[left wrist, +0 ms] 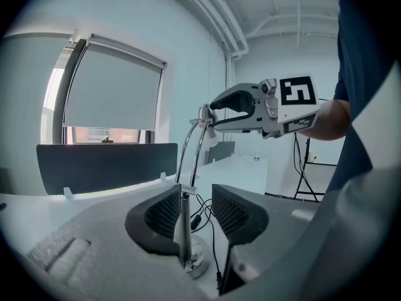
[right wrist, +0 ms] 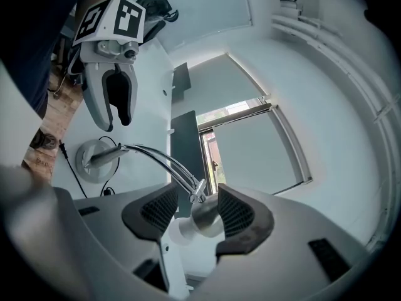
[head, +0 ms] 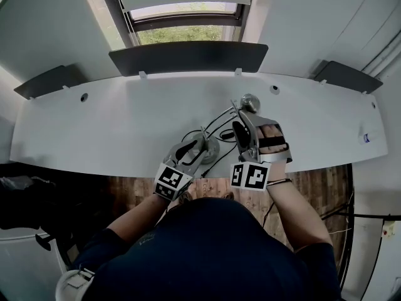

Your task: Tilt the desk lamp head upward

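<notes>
A chrome desk lamp stands on the white desk [head: 113,124]. Its round base [head: 211,148] carries two curved rods up to the lamp head [head: 250,101]. My left gripper [head: 198,145] is open at the base, and in the left gripper view [left wrist: 191,212] the upright post [left wrist: 182,231] stands between the jaws, against the left pad and apart from the right one. My right gripper [head: 242,114] is higher up. The right gripper view [right wrist: 197,212] shows it shut on the chrome lamp head [right wrist: 203,221], with both pads against it. The left gripper [right wrist: 119,119] hangs over the base [right wrist: 94,160].
Black cables [head: 216,162] trail from the base toward the desk's front edge. Dark divider panels [head: 188,56] line the back of the desk under a window [head: 185,33]. A small object [head: 366,137] lies at the far right. Wooden floor shows below the front edge.
</notes>
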